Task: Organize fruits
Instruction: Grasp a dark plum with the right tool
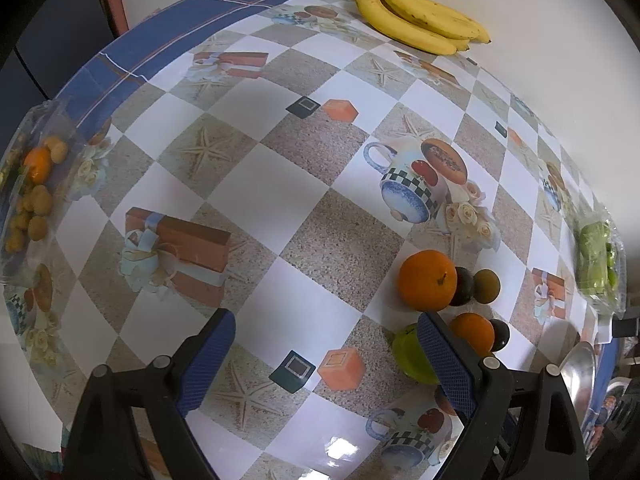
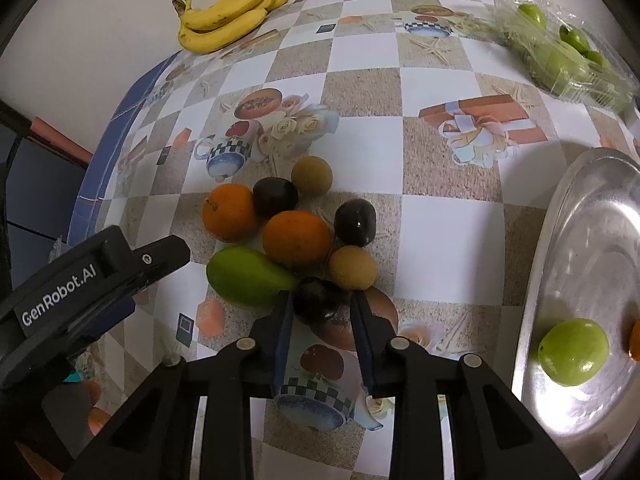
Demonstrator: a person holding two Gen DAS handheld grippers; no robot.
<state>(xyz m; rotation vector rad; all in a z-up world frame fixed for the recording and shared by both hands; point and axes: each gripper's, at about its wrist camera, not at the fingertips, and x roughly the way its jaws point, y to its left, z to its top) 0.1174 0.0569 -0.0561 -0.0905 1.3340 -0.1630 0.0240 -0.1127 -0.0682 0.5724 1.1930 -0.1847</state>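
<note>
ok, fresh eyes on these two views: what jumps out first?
The loose fruit pile mid-table: two oranges, a green mango and dark plums, with the right gripper closing around the nearest plum. Next, the bananas at the far table edge by the wall. The steel tray on the right holds a green fruit; the left gripper hangs open and empty.

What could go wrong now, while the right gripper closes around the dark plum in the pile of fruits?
1. The right gripper has its fingers either side of the nearest dark round plum, which seems to touch the green mango and a tan round fruit; lifting may set them rolling.
2. A round, smooth plum could slip from the fingers.
3. The shiny metal tray already holds a green round fruit; a dropped plum might knock it.
</note>
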